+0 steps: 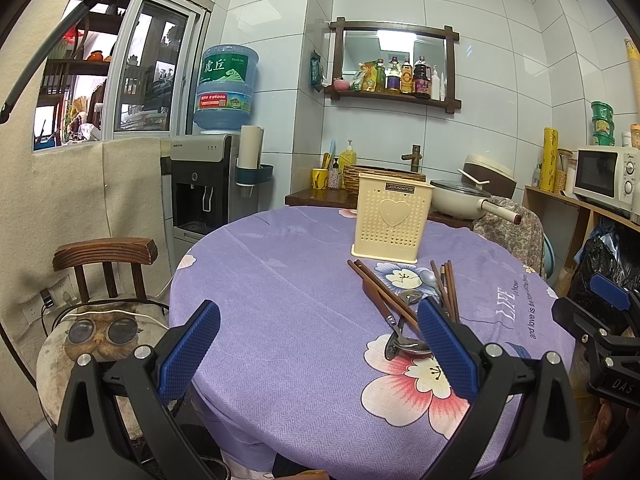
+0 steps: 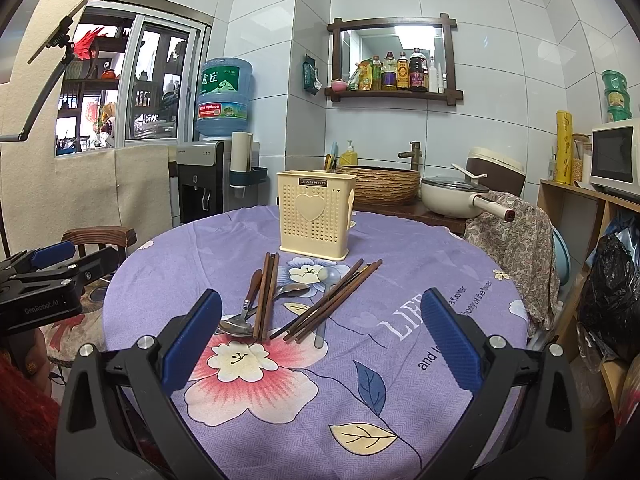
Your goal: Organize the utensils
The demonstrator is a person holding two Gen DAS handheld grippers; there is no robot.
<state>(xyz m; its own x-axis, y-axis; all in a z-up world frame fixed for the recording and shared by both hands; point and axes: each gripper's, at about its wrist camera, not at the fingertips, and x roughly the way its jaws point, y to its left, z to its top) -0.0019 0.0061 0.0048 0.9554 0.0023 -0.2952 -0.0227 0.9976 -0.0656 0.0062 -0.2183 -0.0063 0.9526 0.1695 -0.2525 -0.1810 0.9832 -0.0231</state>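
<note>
I am in a small home kitchen: white tiled walls, a water dispenser (image 2: 216, 120) in the corner, a wooden shelf (image 2: 394, 94) of sauce bottles, a basin with a tap (image 2: 414, 154), a rice cooker (image 2: 496, 168), a microwave (image 2: 614, 158), and my round table (image 2: 400, 360) under a purple flowered cloth.

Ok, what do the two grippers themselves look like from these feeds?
Both match: black plastic frames with triangular cut-outs and silver bolts, carrying long blue jaws with a fine ribbed texture. The left gripper shows white "GenRobot.AI" lettering on its body in the right wrist view; the right gripper shows "DAS" in the left wrist view. No cables or sleeves are visible.
</note>
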